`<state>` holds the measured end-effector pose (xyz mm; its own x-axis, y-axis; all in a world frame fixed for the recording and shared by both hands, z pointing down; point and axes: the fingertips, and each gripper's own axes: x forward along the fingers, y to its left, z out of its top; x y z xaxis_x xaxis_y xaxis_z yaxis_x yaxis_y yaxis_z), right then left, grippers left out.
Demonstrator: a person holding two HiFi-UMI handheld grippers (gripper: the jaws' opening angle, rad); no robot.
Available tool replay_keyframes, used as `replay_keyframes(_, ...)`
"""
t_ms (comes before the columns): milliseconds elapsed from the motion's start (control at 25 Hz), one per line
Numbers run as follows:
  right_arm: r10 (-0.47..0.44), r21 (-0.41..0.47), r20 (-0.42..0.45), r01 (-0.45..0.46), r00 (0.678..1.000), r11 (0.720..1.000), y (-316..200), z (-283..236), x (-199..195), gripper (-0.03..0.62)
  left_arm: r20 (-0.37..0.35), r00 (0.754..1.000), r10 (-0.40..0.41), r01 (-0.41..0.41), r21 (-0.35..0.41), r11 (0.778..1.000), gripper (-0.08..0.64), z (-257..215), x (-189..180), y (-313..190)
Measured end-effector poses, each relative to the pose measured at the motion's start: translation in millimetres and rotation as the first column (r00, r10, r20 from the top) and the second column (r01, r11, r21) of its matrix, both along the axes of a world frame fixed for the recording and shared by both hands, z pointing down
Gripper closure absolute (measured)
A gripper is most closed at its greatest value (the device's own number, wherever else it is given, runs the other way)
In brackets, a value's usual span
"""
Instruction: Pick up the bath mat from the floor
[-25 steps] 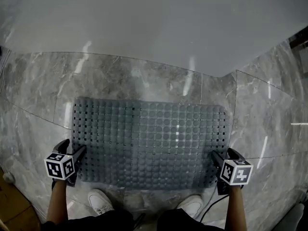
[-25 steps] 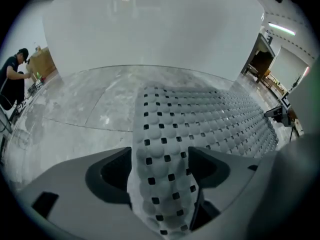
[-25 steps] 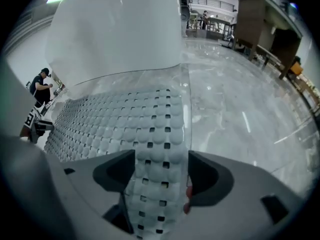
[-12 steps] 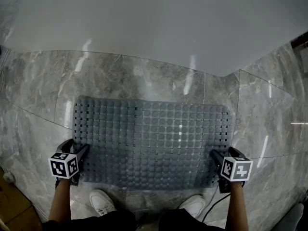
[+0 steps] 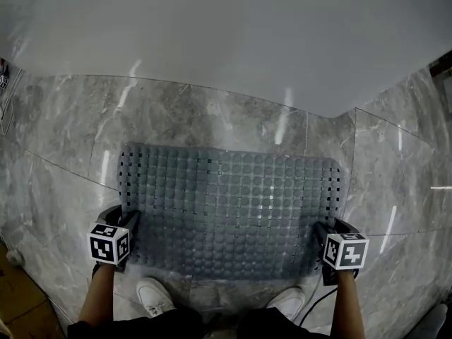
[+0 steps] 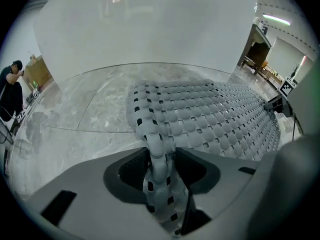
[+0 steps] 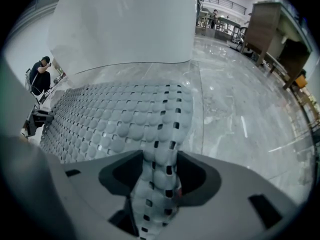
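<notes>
Head view has the grey bath mat (image 5: 233, 214) spread out on the marble floor (image 5: 63, 140). Left gripper (image 5: 129, 221) and right gripper (image 5: 319, 233) are each closing on a near corner, with the mat's edge already pinched between the jaws.

Bath mat (image 5: 233, 214): mid grey all over; regular grid of round raised bumps, rows of small dark square holes between them; floor (image 5: 191, 115): glossy grey marble tiles, white veining, pale streaks of reflected light; panel (image 5: 226, 34) beyond mat: plain white; shoes (image 5: 157, 295): white; trousers (image 5: 141, 325): black; cabinet (image 7: 265, 24): dark brown wood
</notes>
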<state>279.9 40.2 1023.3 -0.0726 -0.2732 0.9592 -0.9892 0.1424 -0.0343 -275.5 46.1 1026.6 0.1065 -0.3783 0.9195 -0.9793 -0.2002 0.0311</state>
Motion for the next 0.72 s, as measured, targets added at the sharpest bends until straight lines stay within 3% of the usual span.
replay_keyframes(120,-0.03,0.033,-0.002,0.03,1.0,0.999,0,-2,-7,0.413,0.0,1.0,0.017,-0.017,0.018,1.0,0.419,-2,6,1)
replay_keyframes(280,-0.099,0.077,-0.025,0.101,0.995,0.992,0,-11,-17,0.483,-0.054,0.999,-0.007,0.009,0.052,0.999,0.465,-10,9,0)
replay_keyframes(720,-0.174,0.204,-0.029,0.176,0.984,0.963,-1,-75,-45,0.528,-0.146,0.989,0.026,0.005,0.205,0.979,0.503,-83,28,0)
